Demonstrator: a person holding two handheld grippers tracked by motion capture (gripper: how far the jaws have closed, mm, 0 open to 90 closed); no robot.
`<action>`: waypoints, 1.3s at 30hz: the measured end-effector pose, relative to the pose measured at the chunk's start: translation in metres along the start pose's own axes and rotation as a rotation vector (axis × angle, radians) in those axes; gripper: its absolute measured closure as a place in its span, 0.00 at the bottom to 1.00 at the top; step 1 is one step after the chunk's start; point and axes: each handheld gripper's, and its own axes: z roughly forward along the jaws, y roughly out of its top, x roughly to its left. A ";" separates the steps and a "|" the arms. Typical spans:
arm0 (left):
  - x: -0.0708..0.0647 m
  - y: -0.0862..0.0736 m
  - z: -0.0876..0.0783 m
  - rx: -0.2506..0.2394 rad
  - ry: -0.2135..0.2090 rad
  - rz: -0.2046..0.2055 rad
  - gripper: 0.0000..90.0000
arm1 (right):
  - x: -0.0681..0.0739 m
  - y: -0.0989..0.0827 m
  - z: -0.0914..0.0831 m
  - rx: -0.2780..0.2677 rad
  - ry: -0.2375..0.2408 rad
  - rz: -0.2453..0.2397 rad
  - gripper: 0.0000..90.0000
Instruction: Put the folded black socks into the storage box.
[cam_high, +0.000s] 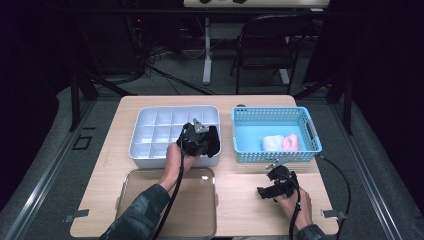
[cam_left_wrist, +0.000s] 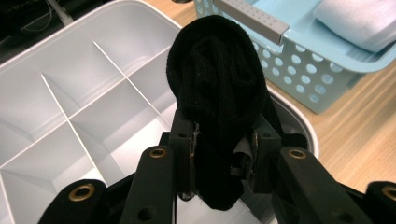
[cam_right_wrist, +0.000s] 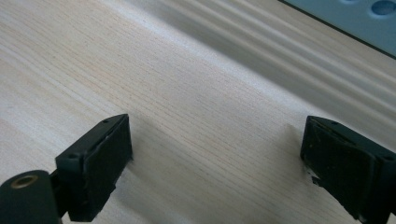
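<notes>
The left tongs (cam_left_wrist: 219, 154) are clamped on a rolled black sock (cam_left_wrist: 217, 93), which sits squarely between the two jaws: both pads press its lower half from either side, while its rounded upper end stands out beyond the tips. A little of the sock also hangs below the pads, back toward the tongs' body.

In the high view the left tongs (cam_high: 202, 140) and the black sock (cam_high: 212, 140) hang over the right end of the white divided tray (cam_high: 150, 132), close to its near right corner. That tray lies on the left half of the desk (cam_high: 240, 200), toward the far edge. In the left gripper view the sock is above the tray's compartments near its rounded rim; whether it touches the tray's floor cannot be told.

The blue perforated basket (cam_high: 275, 132) stands just to the right of the tray, on the far right part of the desk, with a pale folded cloth (cam_high: 274, 141) and a pink one (cam_high: 293, 142) inside it. A metal tray (cam_high: 165, 205) lies at the desk's near edge, in front of the white one.

The right tongs (cam_high: 267, 191) lie low over bare desk near the near right corner, in front of the basket. Their jaws stand wide apart with only wood grain between them (cam_right_wrist: 215, 154).
</notes>
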 end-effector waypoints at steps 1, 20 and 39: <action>0.000 0.000 0.000 0.000 0.000 0.000 0.77 | 0.000 0.000 0.000 0.000 0.000 0.000 0.09; -0.003 -0.003 0.019 0.097 -0.035 0.025 0.76 | 0.000 0.000 0.000 0.002 0.001 -0.003 0.09; 0.004 0.000 0.027 0.153 -0.134 -0.004 0.76 | 0.000 0.000 0.000 0.013 0.000 -0.010 0.09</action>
